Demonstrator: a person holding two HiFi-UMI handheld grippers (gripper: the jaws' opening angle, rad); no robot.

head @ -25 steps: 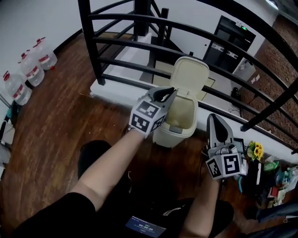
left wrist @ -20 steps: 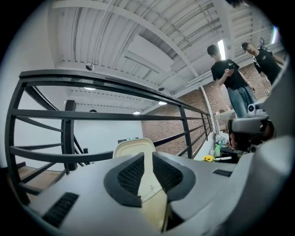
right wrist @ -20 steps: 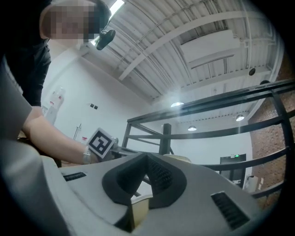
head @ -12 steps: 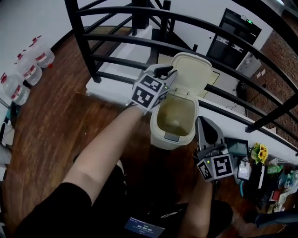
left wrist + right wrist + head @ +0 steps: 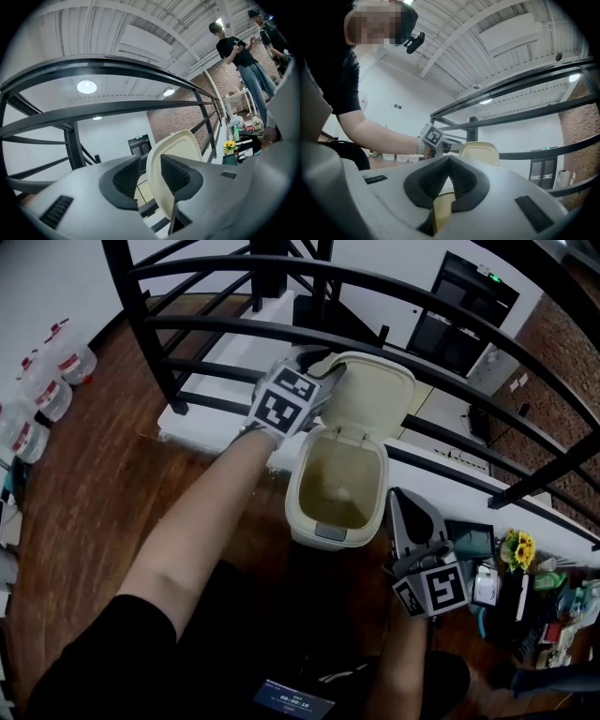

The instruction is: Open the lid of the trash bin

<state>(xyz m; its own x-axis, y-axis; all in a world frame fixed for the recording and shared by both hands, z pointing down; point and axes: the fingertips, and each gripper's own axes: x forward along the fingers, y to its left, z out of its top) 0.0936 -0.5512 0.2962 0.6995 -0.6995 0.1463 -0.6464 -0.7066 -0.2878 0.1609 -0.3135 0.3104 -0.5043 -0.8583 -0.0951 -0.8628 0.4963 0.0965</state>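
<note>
Lid of the trash bin stands up as before. Left tool jaws are now opening around its edge, while right tool is closed and empty, so the opening seems finished.

Wood floor — trash bin, water bottles

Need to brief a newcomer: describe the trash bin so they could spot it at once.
Find the black metal railing above the wood floor; at its foot runs a white ledge. Beside that ledge stands the trash bin, cream plastic. Unlike the clear water bottles nearby, it is opaque, with its lid tipped up.
</note>
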